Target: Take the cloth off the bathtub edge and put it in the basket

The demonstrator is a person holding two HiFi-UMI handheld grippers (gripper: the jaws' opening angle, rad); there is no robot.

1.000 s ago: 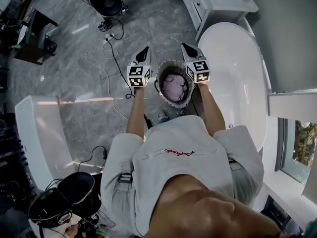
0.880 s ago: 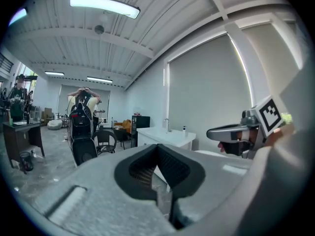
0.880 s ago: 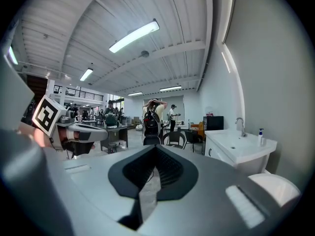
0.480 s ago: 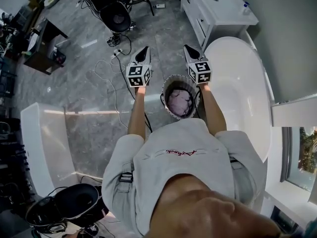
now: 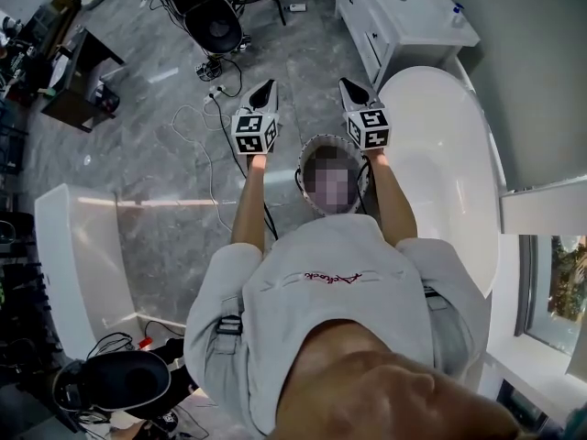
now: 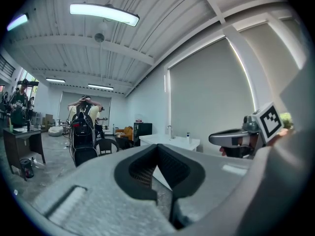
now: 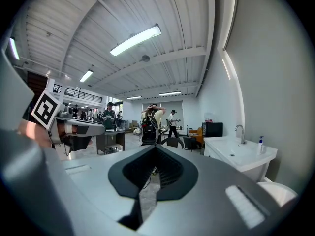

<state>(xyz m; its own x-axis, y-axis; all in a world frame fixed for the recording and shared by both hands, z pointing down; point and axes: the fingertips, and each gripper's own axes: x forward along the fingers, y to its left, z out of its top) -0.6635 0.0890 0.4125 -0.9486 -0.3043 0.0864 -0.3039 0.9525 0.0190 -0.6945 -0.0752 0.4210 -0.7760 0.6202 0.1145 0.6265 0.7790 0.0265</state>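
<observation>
Having risen above basket (image 5: pixel 323 138), left gripper (image 5: pixel 266 85), right gripper (image 5: pixel 347 83)

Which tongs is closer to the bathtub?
The right tongs, shut and empty, beside the near rim of the white bathtub. The left tongs is across the basket from it, over grey floor with cables.

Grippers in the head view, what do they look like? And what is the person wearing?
The left gripper and right gripper are grey pointed wedges, each carrying a white cube with black square markers. Their fingers have black ribbed pads. The person wears a grey short-sleeved shirt with small red lettering.
</observation>
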